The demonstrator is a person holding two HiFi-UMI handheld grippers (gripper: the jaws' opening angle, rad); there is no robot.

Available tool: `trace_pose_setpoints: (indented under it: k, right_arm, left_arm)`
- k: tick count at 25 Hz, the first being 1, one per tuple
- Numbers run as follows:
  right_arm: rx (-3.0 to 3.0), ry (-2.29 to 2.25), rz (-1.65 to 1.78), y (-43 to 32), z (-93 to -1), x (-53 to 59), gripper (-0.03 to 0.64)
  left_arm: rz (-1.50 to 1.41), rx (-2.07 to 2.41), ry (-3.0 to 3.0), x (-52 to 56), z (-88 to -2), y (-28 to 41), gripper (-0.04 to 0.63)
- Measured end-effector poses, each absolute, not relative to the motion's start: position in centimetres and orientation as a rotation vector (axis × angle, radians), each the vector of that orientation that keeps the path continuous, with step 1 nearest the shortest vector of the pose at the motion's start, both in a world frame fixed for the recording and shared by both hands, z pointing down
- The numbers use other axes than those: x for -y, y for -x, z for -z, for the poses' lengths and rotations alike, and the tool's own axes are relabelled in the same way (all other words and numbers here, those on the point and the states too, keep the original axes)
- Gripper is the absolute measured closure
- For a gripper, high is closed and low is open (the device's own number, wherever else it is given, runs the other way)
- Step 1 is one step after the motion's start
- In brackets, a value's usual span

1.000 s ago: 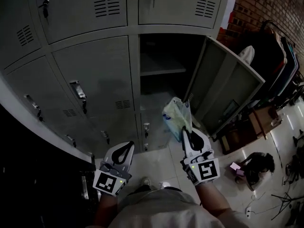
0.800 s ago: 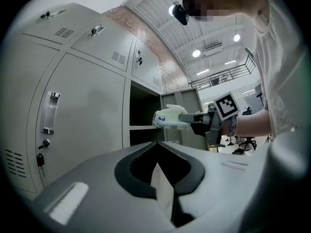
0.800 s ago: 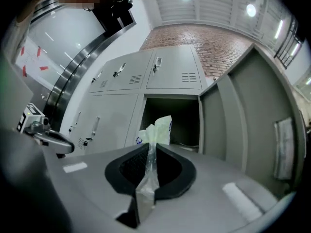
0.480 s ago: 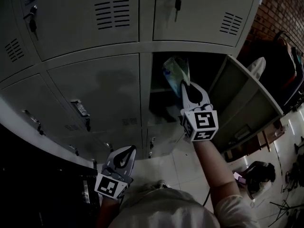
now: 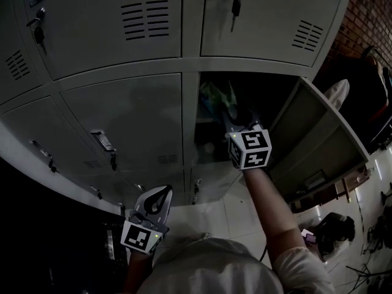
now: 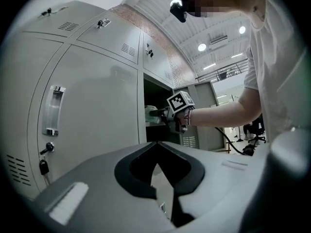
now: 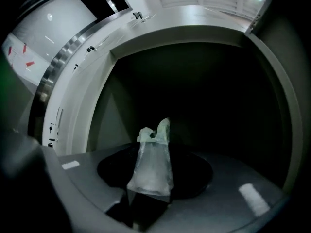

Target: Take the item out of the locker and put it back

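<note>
A brick wall (image 5: 375,8) fills the top right corner of the head view. Below it, dark clothes (image 5: 378,97) hang along the right edge. Just beside them is a pale rounded object (image 5: 339,90); what it is cannot be told. The closed doors (image 5: 122,121) carry vent slits (image 5: 145,18) and a handle (image 5: 101,141), and a key (image 5: 236,6) dangles from the lock of the upper right door. On the pale tiled floor (image 5: 236,207) lies a dark bag (image 5: 334,230), with cables (image 5: 367,265) strewn near it. In the left gripper view, round ceiling lights (image 6: 202,47) glow under a ribbed roof (image 6: 194,18). What looks like a dark office chair (image 6: 256,129) stands far off.
</note>
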State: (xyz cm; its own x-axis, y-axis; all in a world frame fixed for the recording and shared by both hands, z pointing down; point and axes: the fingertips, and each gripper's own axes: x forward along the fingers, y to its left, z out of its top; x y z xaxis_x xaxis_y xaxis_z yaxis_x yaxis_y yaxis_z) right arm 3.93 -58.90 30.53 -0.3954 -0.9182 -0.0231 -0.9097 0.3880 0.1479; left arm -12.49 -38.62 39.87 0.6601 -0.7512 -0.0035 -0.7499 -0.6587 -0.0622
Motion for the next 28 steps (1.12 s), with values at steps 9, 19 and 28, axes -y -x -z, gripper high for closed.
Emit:
trace_pose_setpoints:
  k: [9,19,28]
  right_arm:
    - [2.766,-1.798,0.238,-5.4,-26.9,53.2,0.258]
    - [2.718,-1.779,0.309,-8.6,-32.4,37.5,0.617]
    - [2.731,-1.67,0.07,-11.3,-37.9,21.3,0.617]
  left_arm:
    - [0.05,-1.283,2.817,38.6,-40.7,13.9,0.595]
    - [0.053,-1.264,2.796,32.4,-40.3,12.4,0.595]
    - [-0.014,-1.307,2.813,18.1,-41.2,5.4,0.595]
